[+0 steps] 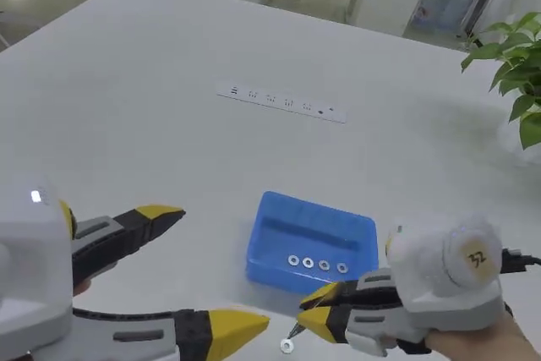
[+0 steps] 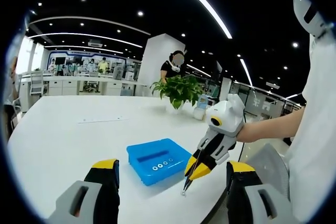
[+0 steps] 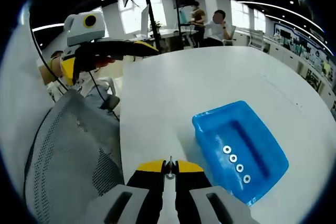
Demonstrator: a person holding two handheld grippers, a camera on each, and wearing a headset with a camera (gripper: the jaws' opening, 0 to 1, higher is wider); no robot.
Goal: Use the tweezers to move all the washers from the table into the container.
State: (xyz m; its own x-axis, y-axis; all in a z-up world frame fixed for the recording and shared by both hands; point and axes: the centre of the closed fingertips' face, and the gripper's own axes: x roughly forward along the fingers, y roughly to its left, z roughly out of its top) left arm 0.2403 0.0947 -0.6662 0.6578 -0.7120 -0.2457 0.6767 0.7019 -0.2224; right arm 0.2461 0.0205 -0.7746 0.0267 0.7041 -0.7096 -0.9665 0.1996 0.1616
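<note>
Pinches a pair of thin tweezers (image 1: 295, 331) in the right gripper (image 1: 311, 310), jaws pressed together on them, low at the near edge of the white table (image 1: 152, 124). Aims the tweezer tips down at one loose washer (image 1: 287, 345) lying flat on the table just in front of the blue container (image 1: 275, 238), outside its near wall; cannot tell whether the tips touch it or stop just above it. Holds the left gripper (image 1: 220, 266) to the left of the container and apart from it, jaws spread wide, above the tabletop. Has four more washers (image 1: 308, 263) inside the container, lying flat in a short row on its floor toward the near wall, each a little apart from the next. Further back on the table, a flush strip of sockets (image 1: 279, 101); at the far right edge, a leafy plant (image 1: 517, 73). In the left gripper view, the right gripper's yellow tips closed on the tweezers beside the container's right corner.
</note>
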